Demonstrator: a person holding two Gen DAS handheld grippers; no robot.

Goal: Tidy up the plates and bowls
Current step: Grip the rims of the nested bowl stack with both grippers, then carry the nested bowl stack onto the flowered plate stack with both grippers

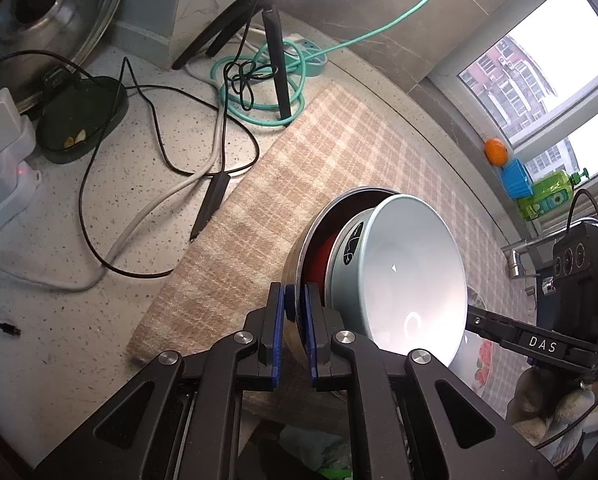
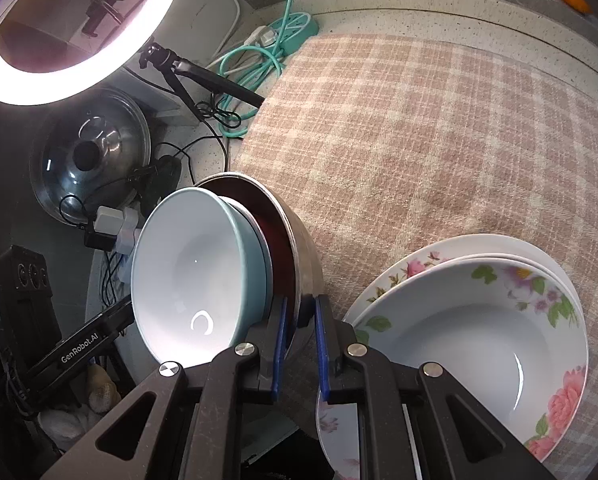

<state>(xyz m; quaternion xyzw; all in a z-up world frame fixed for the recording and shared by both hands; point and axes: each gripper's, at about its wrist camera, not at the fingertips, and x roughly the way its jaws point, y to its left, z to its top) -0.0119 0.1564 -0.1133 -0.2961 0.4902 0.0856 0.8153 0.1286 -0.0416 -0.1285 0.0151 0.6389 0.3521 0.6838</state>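
Note:
A steel bowl [image 1: 299, 256] with a dark red inside holds a pale blue bowl [image 1: 411, 276] nested in it; the stack is tilted on its side above the plaid cloth [image 1: 299, 168]. My left gripper [image 1: 297, 304] is shut on the steel bowl's rim. My right gripper [image 2: 299, 312] is shut on the opposite rim of the same steel bowl [image 2: 303, 248], with the blue bowl [image 2: 191, 272] to its left. A floral deep plate [image 2: 479, 328] sits on floral plates [image 2: 419, 260] on the cloth at the right.
Cables [image 1: 159, 140], a teal power strip [image 2: 295, 26], a tripod [image 1: 275, 60], a dark dish [image 1: 83, 116] and a steel lid [image 2: 91, 156] crowd the counter's left. A ring light [image 2: 59, 20] hangs above. Window sill with an orange [image 1: 495, 151] and green bottle [image 1: 547, 196] at right.

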